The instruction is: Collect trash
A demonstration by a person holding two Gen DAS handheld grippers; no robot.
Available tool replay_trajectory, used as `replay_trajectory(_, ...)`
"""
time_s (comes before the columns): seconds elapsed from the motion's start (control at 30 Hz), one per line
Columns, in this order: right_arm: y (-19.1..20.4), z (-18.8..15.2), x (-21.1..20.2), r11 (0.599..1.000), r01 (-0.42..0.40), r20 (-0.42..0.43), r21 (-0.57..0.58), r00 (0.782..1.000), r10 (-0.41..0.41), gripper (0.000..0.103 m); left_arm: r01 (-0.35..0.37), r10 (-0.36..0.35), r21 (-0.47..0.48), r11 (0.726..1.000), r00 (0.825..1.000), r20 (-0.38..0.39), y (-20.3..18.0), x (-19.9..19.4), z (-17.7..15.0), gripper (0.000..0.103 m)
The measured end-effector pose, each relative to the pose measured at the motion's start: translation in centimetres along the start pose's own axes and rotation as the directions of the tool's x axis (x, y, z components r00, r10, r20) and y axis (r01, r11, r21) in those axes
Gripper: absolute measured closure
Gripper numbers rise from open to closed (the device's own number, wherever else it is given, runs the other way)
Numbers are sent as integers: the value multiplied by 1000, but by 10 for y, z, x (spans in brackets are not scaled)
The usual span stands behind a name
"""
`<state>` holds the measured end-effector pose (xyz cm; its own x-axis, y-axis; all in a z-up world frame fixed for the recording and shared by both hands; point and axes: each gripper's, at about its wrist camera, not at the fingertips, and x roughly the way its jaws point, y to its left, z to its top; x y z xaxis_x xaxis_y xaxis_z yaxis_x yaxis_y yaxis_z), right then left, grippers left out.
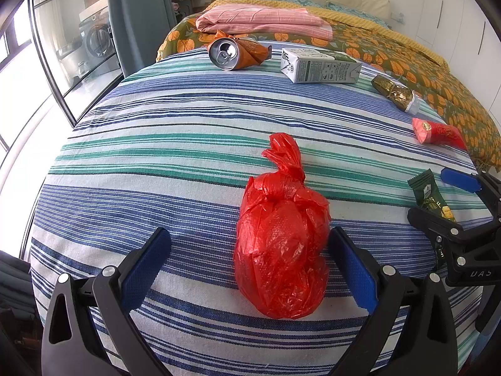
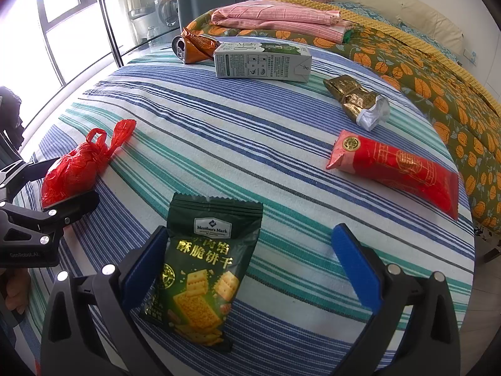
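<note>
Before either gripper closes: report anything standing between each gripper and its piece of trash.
Nothing visible does. The red knotted bag lies between the open left gripper fingers; the green cracker packet lies between the open right gripper fingers, against its left pad.

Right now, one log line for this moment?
left gripper: open around red bag | right gripper: open around cracker packet

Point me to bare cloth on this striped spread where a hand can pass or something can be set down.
Widest bare patch: mid-cloth, bordered by the red bag, crushed can, milk carton and red packet. The strip left of the bag toward the window edge is also free. Crowded: the far edge (can, carton, gold wrapper) and the near right by the green cracker pack.
</note>
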<state>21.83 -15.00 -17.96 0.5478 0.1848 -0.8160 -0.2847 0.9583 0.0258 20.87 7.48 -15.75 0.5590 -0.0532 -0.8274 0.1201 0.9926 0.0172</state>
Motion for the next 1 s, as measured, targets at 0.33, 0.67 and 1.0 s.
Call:
replay_trajectory(0.33,-1,0,0,1000,0,0,0,1000,0,4,27,-27,24,999,1000,-6,2,-1,0,4)
replay_trajectory(0.67,0,0,0,1000,1,-1,-1,1000,-1,5,162,-162,30,986,987,-8,11,-14,-5,5)
replay_trajectory(1.0,4,-7,-12,1000,-7,-86,25,996,9,5,116,-116,69,991,993,-12,-1,-5,5,21)
